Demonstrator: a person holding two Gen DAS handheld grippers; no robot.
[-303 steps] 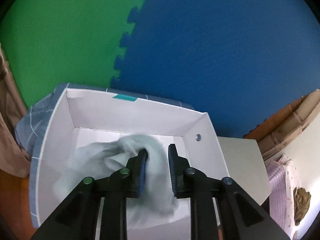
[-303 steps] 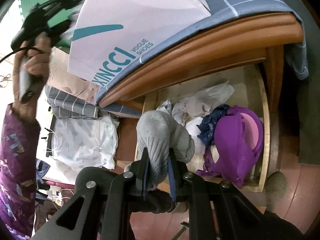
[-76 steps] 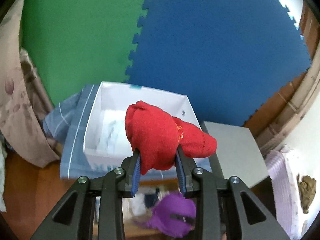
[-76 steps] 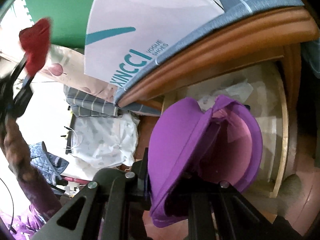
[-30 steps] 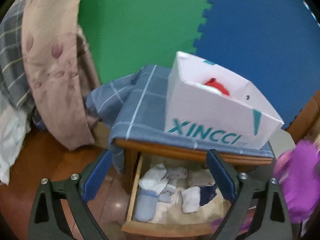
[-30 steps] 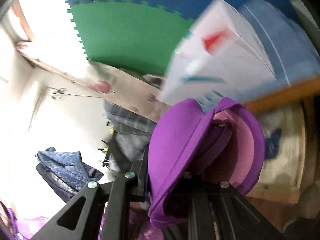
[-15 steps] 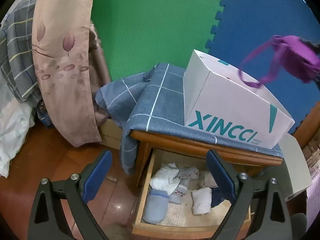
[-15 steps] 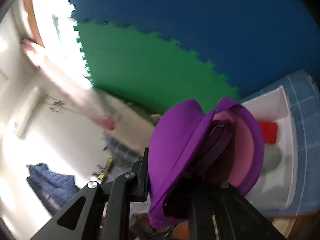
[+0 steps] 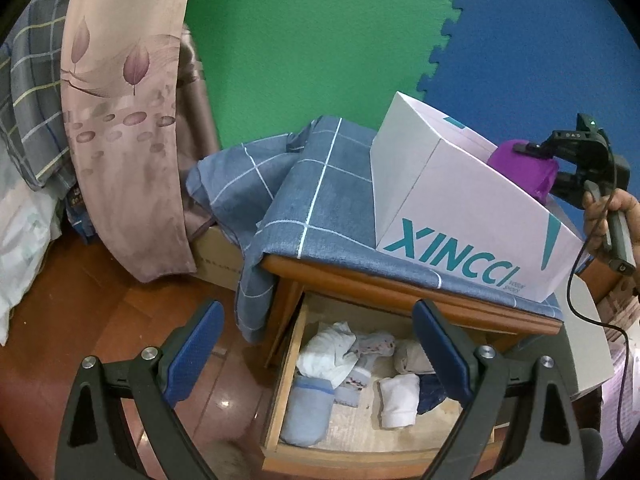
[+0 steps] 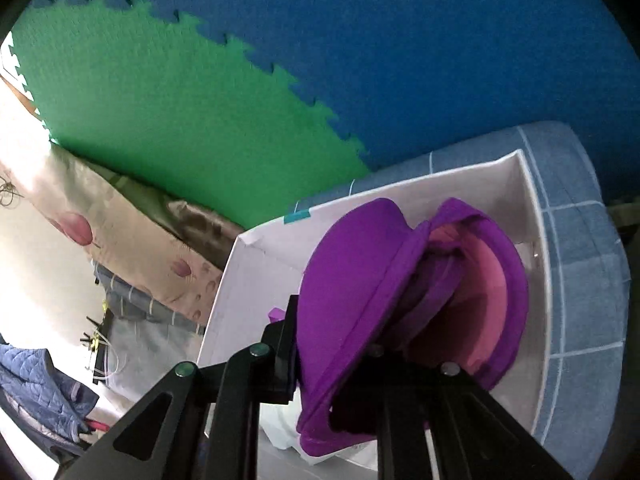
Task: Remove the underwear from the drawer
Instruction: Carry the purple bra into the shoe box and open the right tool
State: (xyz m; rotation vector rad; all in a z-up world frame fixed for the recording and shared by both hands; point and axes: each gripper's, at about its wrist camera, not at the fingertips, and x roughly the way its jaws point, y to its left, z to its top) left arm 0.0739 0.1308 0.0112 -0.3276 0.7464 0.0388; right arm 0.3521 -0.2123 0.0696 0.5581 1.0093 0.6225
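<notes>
Wooden nightstand [image 9: 400, 288], blue checked cloth [image 9: 320, 200], white shoebox [image 9: 460, 216] atop.

You have a blue checked cloth [image 9: 312, 200] draped over the top of the wooden nightstand [image 9: 400, 286], its corner hanging down the left side. Left of that cloth hangs a beige curtain printed with leaves [image 9: 124, 120], and left of the curtain a grey plaid fabric [image 9: 28, 92]. Behind the cloth the wall is covered by a green foam mat [image 9: 320, 40] joined by puzzle teeth to a blue foam mat [image 9: 540, 40]. Below the cloth's hanging corner the floor [image 9: 80, 312] is reddish wood.
</notes>
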